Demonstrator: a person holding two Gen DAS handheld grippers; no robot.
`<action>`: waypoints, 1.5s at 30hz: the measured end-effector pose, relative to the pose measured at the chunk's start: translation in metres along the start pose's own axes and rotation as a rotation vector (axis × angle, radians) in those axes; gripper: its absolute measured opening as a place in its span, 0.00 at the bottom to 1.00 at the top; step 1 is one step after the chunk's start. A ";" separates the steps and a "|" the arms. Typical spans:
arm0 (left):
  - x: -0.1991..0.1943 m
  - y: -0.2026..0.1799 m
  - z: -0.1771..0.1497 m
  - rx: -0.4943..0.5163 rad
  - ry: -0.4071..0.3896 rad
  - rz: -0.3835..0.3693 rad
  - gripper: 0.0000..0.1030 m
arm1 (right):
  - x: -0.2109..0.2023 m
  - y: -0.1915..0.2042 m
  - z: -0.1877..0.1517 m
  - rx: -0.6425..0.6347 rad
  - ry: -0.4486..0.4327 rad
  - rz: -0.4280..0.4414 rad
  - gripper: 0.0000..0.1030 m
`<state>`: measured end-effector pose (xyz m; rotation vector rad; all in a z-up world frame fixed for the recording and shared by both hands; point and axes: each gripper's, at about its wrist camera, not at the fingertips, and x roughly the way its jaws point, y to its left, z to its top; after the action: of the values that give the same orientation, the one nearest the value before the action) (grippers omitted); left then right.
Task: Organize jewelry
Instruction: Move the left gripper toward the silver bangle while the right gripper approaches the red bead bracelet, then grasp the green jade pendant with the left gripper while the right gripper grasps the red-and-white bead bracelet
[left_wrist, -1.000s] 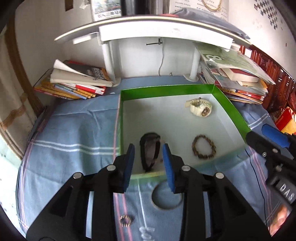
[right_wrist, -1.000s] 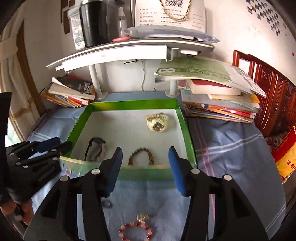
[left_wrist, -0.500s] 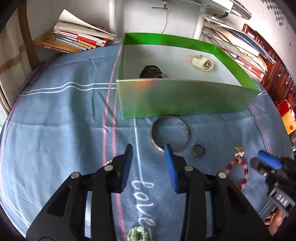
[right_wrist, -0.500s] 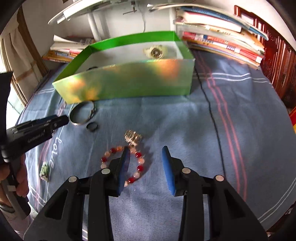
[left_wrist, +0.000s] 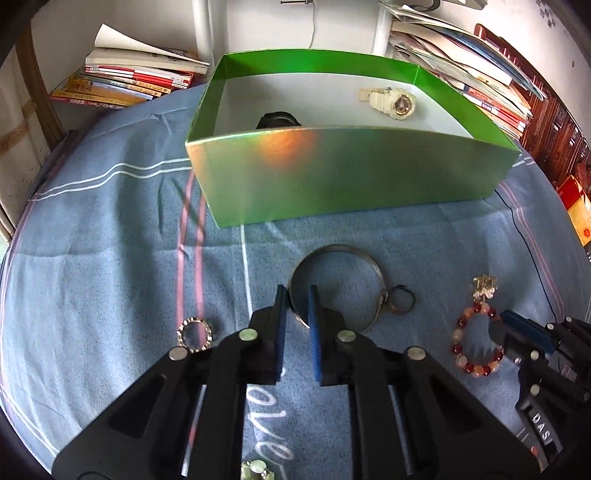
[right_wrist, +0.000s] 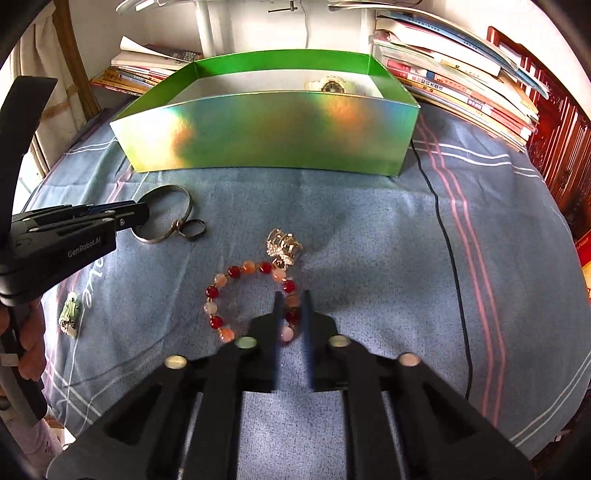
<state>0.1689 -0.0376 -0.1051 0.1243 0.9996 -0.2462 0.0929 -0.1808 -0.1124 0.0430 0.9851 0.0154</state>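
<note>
A green box (left_wrist: 332, 173) holds a cream watch (left_wrist: 393, 101) and a black watch (left_wrist: 279, 120). On the blue cloth, my left gripper (left_wrist: 297, 295) has its jaws narrowed around the near left rim of a silver bangle (left_wrist: 354, 258), which also shows in the right wrist view (right_wrist: 184, 203). A small dark ring (left_wrist: 402, 301) touches the bangle. My right gripper (right_wrist: 291, 299) is narrowed around the near right side of a red bead bracelet (right_wrist: 221, 284) with a gold charm (right_wrist: 283, 246). Neither piece is lifted.
A studded ring (left_wrist: 194, 332) lies left of my left gripper. A pale green trinket (right_wrist: 70, 312) lies near the cloth's front left. Book stacks (left_wrist: 129, 79) stand behind the box at left and also at right (right_wrist: 461, 77). A black cable (right_wrist: 450, 251) crosses the cloth at right.
Both grippers dropped lower and moved forward. The left one closed around the bangle's rim. The right one closed around the bead bracelet.
</note>
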 end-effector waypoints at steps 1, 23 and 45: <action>-0.002 0.000 -0.002 0.005 -0.001 0.000 0.11 | -0.001 -0.001 0.000 0.001 0.002 0.012 0.08; -0.042 -0.002 -0.039 0.036 -0.029 0.004 0.26 | -0.027 -0.017 -0.014 0.036 -0.026 -0.034 0.25; -0.083 0.016 -0.091 0.116 0.000 -0.017 0.34 | -0.020 -0.006 -0.017 0.031 -0.003 0.007 0.25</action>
<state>0.0561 0.0095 -0.0844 0.2219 0.9871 -0.3201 0.0681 -0.1870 -0.1053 0.0754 0.9822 0.0065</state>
